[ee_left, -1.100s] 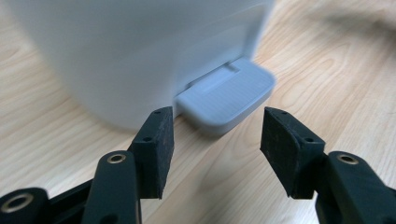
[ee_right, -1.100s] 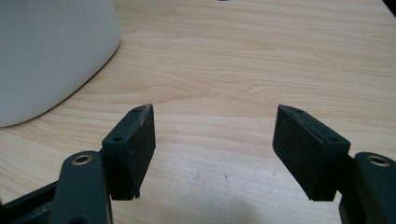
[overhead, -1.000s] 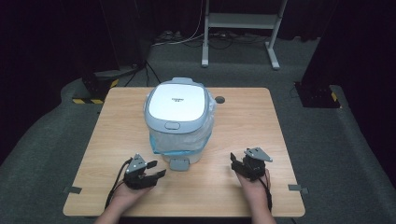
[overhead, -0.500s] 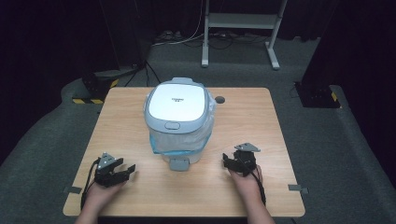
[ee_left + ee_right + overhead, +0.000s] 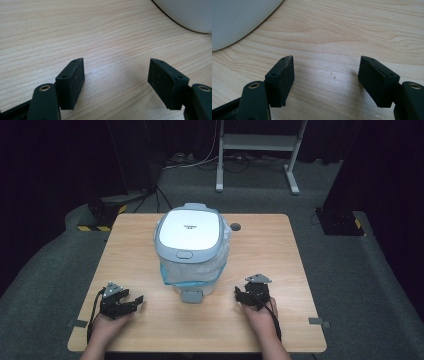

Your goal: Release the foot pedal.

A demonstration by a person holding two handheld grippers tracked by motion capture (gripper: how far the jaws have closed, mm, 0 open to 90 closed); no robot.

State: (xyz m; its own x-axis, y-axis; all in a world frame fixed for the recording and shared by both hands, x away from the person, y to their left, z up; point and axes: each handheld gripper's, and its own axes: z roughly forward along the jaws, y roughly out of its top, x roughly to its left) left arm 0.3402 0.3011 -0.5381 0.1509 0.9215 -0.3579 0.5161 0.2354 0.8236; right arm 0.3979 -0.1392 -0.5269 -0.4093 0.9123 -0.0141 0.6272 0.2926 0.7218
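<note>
A white and grey rice cooker (image 5: 189,236) with its lid down stands in the middle of the wooden table (image 5: 270,250), a clear plastic bag with a blue edge (image 5: 192,270) around its body. My left gripper (image 5: 131,302) rests on the table near the front left, open and holding nothing. My right gripper (image 5: 241,296) rests at the front right of the cooker, also open and holding nothing. In the left gripper view the jaws stand wide apart over bare wood, with the cooker's white base (image 5: 190,12) at the upper right. The right gripper view has that base (image 5: 237,20) at its upper left.
A small grey tab (image 5: 192,296) lies on the table just in front of the cooker. A dark round hole (image 5: 235,226) sits in the tabletop behind it. Beyond the table are a grey floor, cables and a white metal stand (image 5: 260,142).
My left gripper moved left and toward the front edge, away from the cooker. My right gripper shifted slightly left and forward. The cooker stayed put.
</note>
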